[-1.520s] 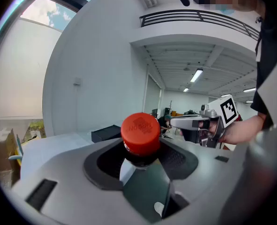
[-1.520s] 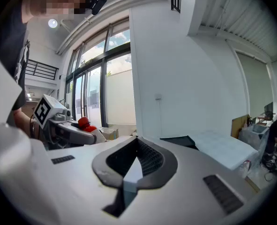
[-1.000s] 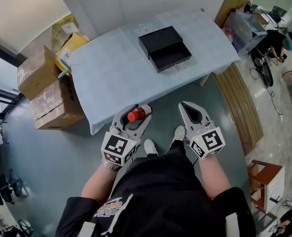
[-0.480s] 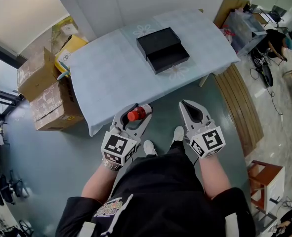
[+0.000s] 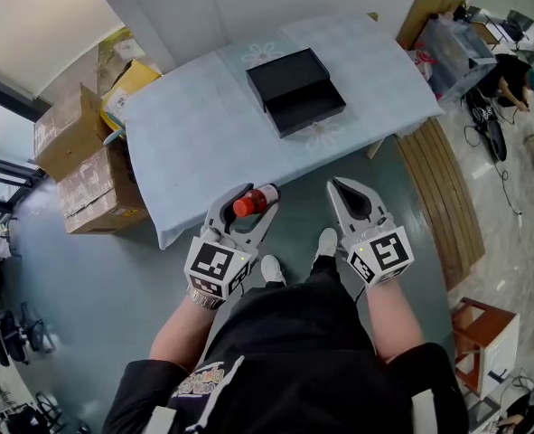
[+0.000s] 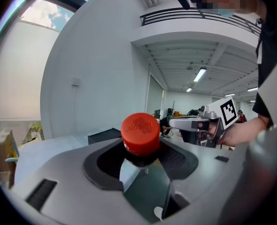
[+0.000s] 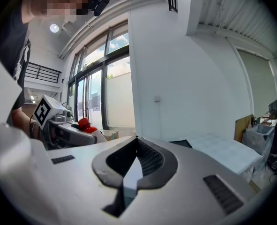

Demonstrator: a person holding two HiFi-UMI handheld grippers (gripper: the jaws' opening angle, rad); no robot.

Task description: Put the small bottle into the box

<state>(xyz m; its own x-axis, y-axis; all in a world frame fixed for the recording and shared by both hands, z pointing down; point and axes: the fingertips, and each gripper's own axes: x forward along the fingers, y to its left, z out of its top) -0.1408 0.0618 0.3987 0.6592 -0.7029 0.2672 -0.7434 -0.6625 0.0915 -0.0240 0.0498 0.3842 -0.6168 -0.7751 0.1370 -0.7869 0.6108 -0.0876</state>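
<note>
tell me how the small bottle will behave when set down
Round, so the small bottle would probably roll if laid down. Small and narrow, it looks light and may tip standing. The left gripper pinches it without visible squashing, so likely rigid.

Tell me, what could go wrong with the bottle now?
The left tool pinches the bottle only just under its red cap, so it might slip and fall. The box sits far up the table, so the drop could miss it.
</note>
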